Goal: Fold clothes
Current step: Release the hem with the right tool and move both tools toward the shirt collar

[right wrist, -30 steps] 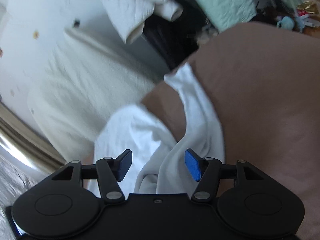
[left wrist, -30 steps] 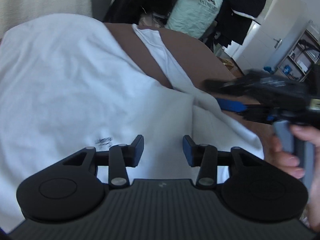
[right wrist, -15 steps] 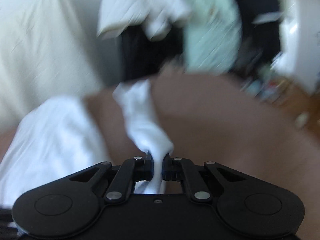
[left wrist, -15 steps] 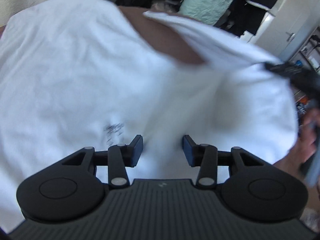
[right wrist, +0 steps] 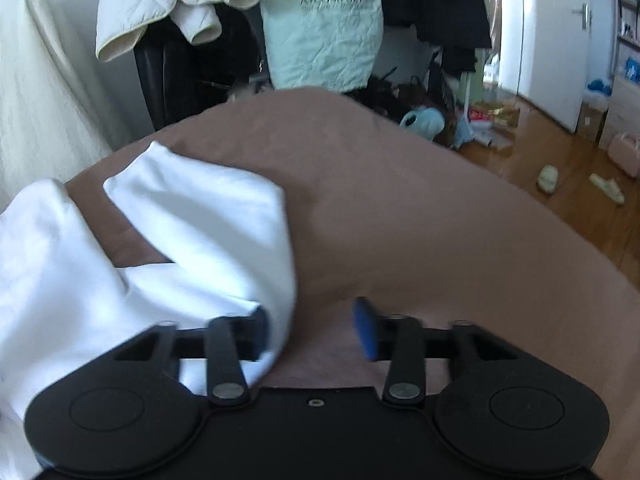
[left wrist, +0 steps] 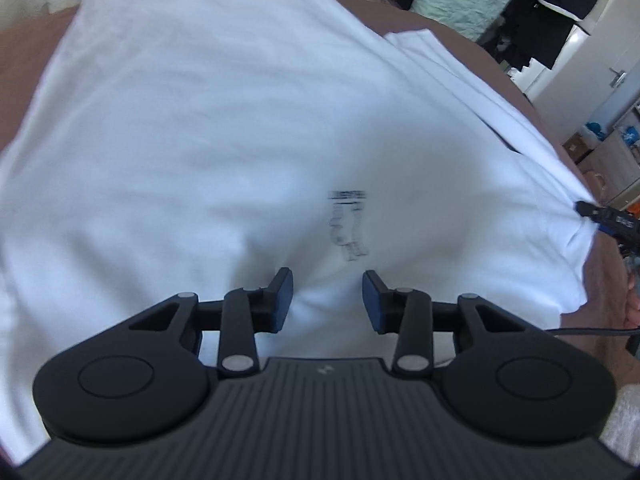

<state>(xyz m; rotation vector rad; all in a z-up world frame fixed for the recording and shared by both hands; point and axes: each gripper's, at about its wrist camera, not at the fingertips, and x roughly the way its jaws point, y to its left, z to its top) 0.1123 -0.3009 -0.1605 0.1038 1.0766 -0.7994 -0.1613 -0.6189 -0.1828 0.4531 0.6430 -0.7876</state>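
Observation:
A white T-shirt point(left wrist: 224, 128) with a small dark print point(left wrist: 347, 224) lies spread on the brown bed point(right wrist: 420, 220). My left gripper point(left wrist: 326, 300) hovers open just below the print, nothing between its fingers. In the right wrist view one sleeve point(right wrist: 208, 224) lies out over the brown cover, and its lower edge rests against the left finger point(right wrist: 262, 330) of my right gripper point(right wrist: 314, 332). That gripper is open with bare cover in the gap. In the left wrist view the right gripper point(left wrist: 604, 218) shows at the shirt's right edge, beside a hand point(left wrist: 630, 304).
Beyond the bed's far edge hang a white quilted jacket point(right wrist: 168, 4), a mint bag point(right wrist: 324, 28) and dark clothes point(right wrist: 436, 12). A wooden floor point(right wrist: 532, 152) with slippers point(right wrist: 548, 178) and clutter lies to the right, near a white door point(right wrist: 556, 40).
My right gripper was shut on the sleeve half a second ago; it has opened and the sleeve now lies spread on the bed. The left gripper stayed open over the shirt.

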